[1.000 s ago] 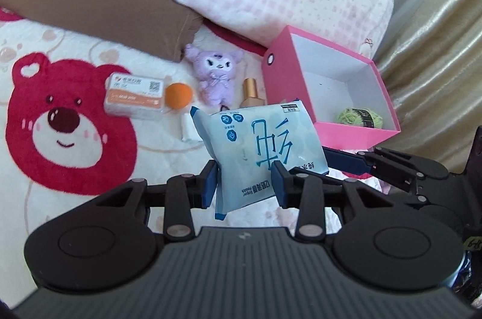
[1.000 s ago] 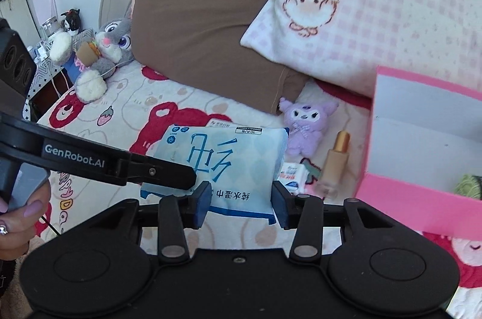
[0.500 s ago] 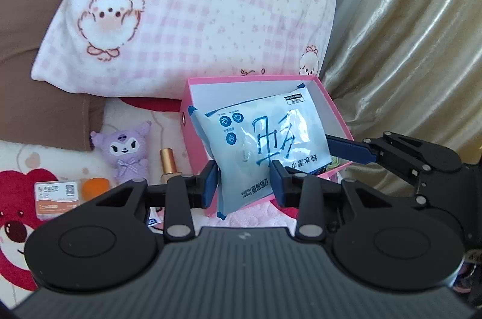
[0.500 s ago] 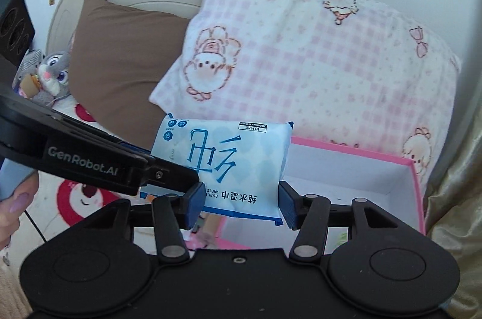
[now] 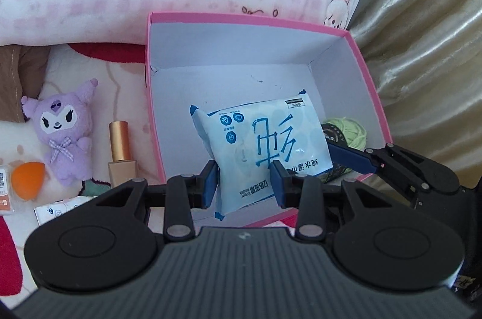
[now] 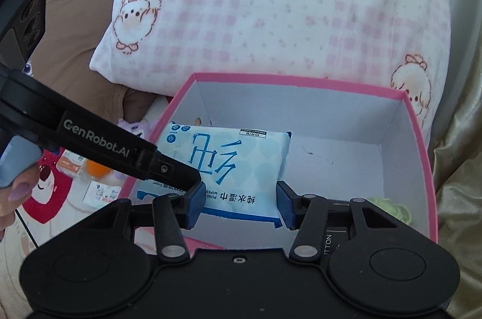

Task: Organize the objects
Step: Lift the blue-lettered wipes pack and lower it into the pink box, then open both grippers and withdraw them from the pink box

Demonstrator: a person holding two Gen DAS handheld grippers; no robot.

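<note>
A light blue wet-wipes pack [image 5: 262, 147] hangs over the inside of the pink box [image 5: 352, 44]. My left gripper [image 5: 244, 183] is shut on its lower edge. In the right wrist view the same pack [image 6: 229, 162] sits between my right gripper's [image 6: 241, 203] fingers, which stand wide and look apart from its sides. The left gripper's arm [image 6: 90, 144] crosses in from the left. A green yarn ball [image 5: 349, 132] lies in the box's right corner.
On the bear-print bedspread left of the box lie a purple plush [image 5: 63, 129], a gold-capped foundation bottle [image 5: 120, 153], an orange sponge [image 5: 27, 177] and small packets [image 5: 60, 210]. A pink checked pillow [image 6: 286, 2] lies behind the box, a gold curtain [image 5: 427, 32] to the right.
Both grippers carried the wipes pack from above the bedspread rightward and down into the pink box. The right gripper's fingers have spread wider.
</note>
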